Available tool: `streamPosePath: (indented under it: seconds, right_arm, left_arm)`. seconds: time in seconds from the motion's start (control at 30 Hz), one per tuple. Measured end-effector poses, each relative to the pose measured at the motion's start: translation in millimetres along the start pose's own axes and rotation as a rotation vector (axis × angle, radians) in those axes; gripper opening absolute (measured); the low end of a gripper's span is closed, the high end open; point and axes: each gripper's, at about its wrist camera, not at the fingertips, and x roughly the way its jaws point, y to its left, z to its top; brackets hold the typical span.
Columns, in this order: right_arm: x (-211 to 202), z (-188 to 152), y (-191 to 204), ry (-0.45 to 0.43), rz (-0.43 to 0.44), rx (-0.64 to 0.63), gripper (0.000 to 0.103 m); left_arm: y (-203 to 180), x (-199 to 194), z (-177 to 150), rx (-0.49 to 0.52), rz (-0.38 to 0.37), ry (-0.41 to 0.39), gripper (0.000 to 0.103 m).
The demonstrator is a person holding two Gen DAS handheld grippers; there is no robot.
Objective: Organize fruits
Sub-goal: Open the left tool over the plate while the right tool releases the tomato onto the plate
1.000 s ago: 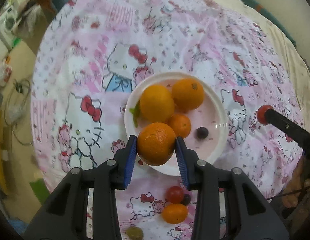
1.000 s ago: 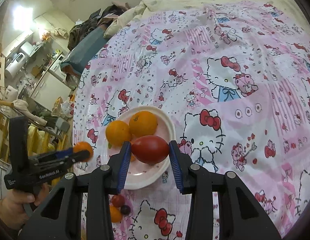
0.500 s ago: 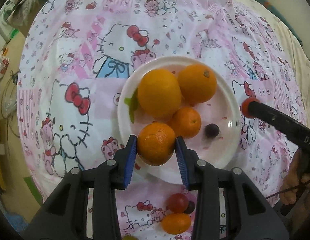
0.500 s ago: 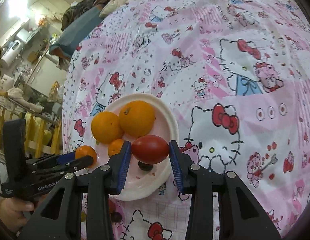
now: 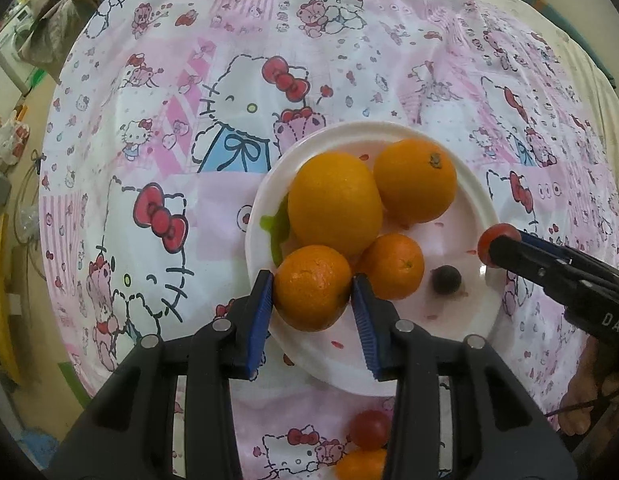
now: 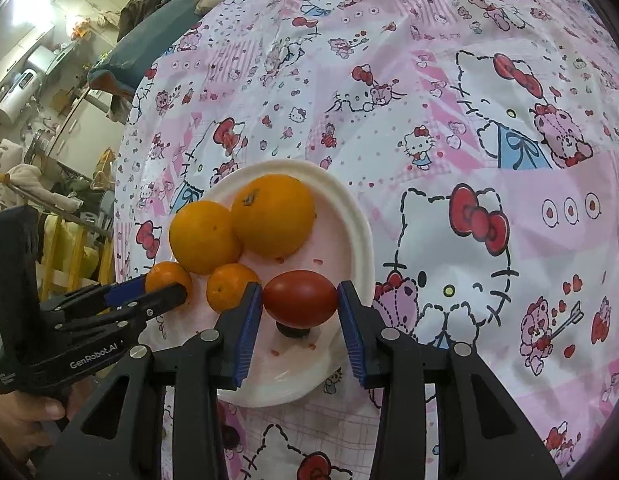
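My left gripper (image 5: 313, 294) is shut on a small orange (image 5: 311, 286) and holds it over the near left part of the white plate (image 5: 481, 196). The plate holds two large oranges (image 5: 333, 200), a small orange (image 5: 393, 266) and a dark grape (image 5: 446, 279). My right gripper (image 6: 300, 306) is shut on a red tomato (image 6: 299, 298) above the plate's (image 6: 349, 216) right side, over the grape (image 6: 293, 330). The left gripper (image 6: 165, 286) with its orange also shows in the right wrist view.
The table wears a pink Hello Kitty cloth (image 5: 189, 160). A red tomato (image 5: 369, 424) and an orange fruit (image 5: 359, 464) lie on the cloth near the plate's front edge. Room clutter and chairs (image 6: 49, 200) stand beyond the table's left edge.
Both grippers have come closer and lower over the plate, each still holding its fruit. The right gripper's tomato now hangs just above the grape.
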Motion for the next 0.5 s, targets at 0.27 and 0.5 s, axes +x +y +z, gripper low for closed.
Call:
streamPosePath:
  seconds: [0.27, 0.5]
  right_arm:
    - [-1.3, 0.1, -0.2, -0.001, -0.001, 0.002, 0.042]
    - [1.5, 0.5, -0.9, 0.005, -0.009, 0.008, 0.043]
  left_arm:
    - [-3.3, 0.7, 0.5, 0.016, 0.01, 0.002, 0.036]
    - [-3.7, -1.7, 0.2, 0.022, 0.015, -0.009, 0.043]
